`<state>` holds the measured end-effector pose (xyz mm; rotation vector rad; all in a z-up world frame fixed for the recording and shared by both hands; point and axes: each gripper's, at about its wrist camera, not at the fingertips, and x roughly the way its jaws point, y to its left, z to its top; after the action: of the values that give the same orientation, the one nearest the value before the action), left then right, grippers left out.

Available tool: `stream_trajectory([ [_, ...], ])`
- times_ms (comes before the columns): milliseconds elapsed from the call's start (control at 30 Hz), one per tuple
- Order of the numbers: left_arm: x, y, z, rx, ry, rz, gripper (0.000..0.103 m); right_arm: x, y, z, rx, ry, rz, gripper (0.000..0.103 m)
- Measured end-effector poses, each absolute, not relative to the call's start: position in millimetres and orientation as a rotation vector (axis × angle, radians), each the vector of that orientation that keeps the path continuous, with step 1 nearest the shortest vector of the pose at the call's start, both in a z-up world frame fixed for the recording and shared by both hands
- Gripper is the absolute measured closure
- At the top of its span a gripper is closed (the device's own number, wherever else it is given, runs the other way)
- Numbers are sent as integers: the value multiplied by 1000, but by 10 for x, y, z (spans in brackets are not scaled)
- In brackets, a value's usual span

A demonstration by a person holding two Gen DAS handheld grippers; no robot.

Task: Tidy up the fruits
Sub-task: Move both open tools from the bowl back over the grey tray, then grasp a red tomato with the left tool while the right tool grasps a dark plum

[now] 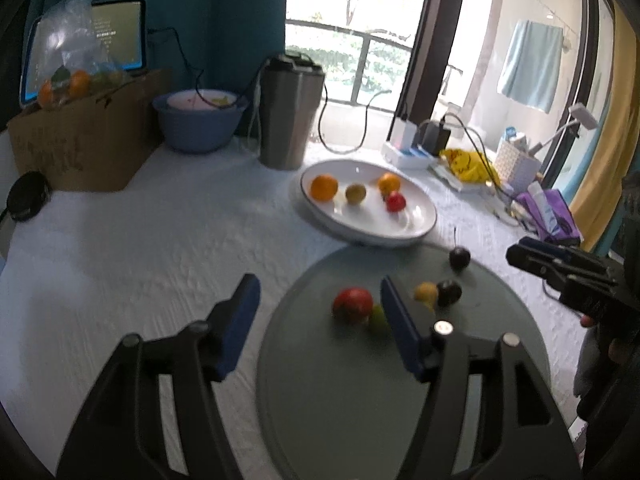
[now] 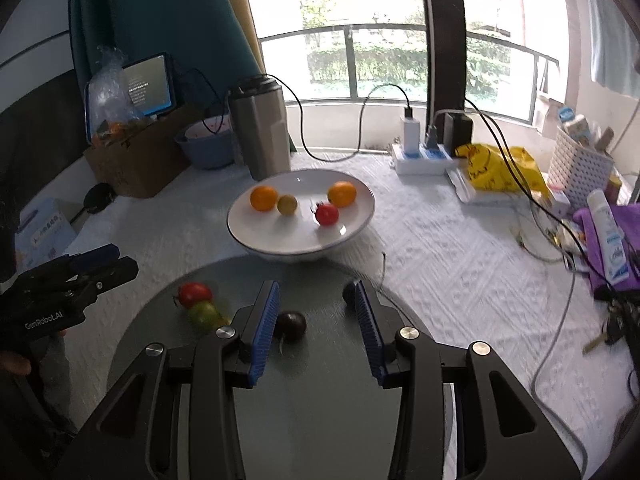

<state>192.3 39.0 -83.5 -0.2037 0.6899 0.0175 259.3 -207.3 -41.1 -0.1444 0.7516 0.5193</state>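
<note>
Steel tumbler (image 2: 262,130), power strip (image 2: 420,158) behind white bowl (image 2: 260,236); both grippers' fingers parted, empty, over grey tray (image 2: 320,420).

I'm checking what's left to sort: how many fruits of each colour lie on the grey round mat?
Red tomato: 1
Green fruit: 1
Yellow fruit: 1
Dark fruits: 2
Total: 5

A steel tumbler (image 2: 262,136) stands by a blue bowl (image 2: 208,148) (pink-lined), cardboard box (image 2: 140,160) beyond.
</note>
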Motion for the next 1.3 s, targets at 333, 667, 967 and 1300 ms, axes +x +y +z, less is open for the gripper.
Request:
stream_trajectory([
  [333, 1925, 284, -1071, -168, 760, 16, 39, 2563, -2338, -643, -114, 795, 493, 61],
  [667, 2137, 245, -1222, -139, 815, 14, 39, 2731, -2354, -782, -94, 825, 493, 61],
  [967, 2301, 249, -1279, -131, 843, 1, 39, 2963, -2257, -901, -92, 861, 497, 61],
  [1300, 2432, 241, -1293, -130, 848, -28, 39, 3196, -2163, -1006, -72, 906, 487, 54],
])
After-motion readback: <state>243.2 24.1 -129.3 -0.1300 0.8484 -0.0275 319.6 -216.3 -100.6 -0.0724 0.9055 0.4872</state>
